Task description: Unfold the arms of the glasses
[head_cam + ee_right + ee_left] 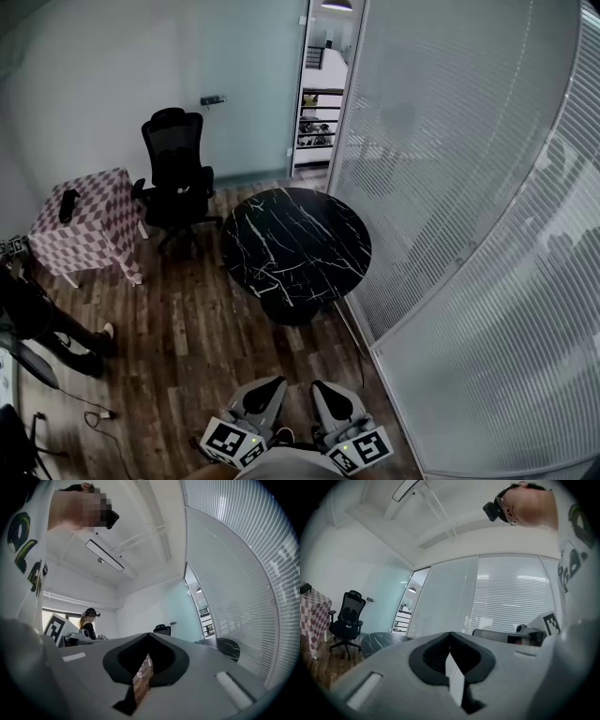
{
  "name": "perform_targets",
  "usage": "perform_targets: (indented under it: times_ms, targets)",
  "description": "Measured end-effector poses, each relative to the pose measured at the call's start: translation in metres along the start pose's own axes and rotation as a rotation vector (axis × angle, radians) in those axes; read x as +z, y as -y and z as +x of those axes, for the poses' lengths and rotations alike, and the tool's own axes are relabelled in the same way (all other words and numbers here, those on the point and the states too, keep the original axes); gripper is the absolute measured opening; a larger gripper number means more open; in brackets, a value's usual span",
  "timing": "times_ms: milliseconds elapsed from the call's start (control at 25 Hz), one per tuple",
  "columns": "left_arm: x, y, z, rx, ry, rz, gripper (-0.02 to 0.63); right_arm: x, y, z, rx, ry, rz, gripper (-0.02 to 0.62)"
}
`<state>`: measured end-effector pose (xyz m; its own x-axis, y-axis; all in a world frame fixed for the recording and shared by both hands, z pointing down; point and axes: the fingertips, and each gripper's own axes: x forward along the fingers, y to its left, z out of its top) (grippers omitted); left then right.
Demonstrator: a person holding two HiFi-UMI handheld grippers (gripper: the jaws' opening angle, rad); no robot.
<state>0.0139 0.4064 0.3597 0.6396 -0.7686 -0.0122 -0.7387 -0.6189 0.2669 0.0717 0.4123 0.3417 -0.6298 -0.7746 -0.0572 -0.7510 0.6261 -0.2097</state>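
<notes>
Now holding the left gripper (274, 382) and the right gripper (322, 384) side by side, low and close against the body, both aimed level into the room. Pressing the left one's jaws together tip to tip, with only a thin slit behind the tips, pinching nothing. Pressing the right one's jaws together likewise, nothing between, with a sliver of wood floor (187, 347) seen through the slit. Carrying a marker cube (232, 441) at the back of each. Straight ahead of both tips, well apart from them: a round table (295, 246), black with white veins. Ahead and to the left of the left gripper: a black chair (175, 173), and farther left a checked table (89, 230) with a dark object (67, 204) on top. Along the right of the right gripper: a glass wall (469, 206) with blinds, running forward to a door (319, 94) open beyond the round table. Off past the left gripper's left side: a person (88, 624) in dark clothes, standing. As for the glasses, cannot tell where; not made out in any view.
</notes>
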Motion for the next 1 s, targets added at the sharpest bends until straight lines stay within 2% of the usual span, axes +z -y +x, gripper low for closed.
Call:
perform_targets:
  times_ms: [560,1000]
  targets:
    - [-0.025,0.029,0.031,-0.035,-0.043,-0.028,0.005,-0.013,0.028,-0.021,0.011,-0.051,0.027,0.002]
    - [-0.024,-0.033,0.072,0.007,-0.020,-0.035,0.005,-0.020,0.069,0.037,-0.008,-0.036,0.003,0.002]
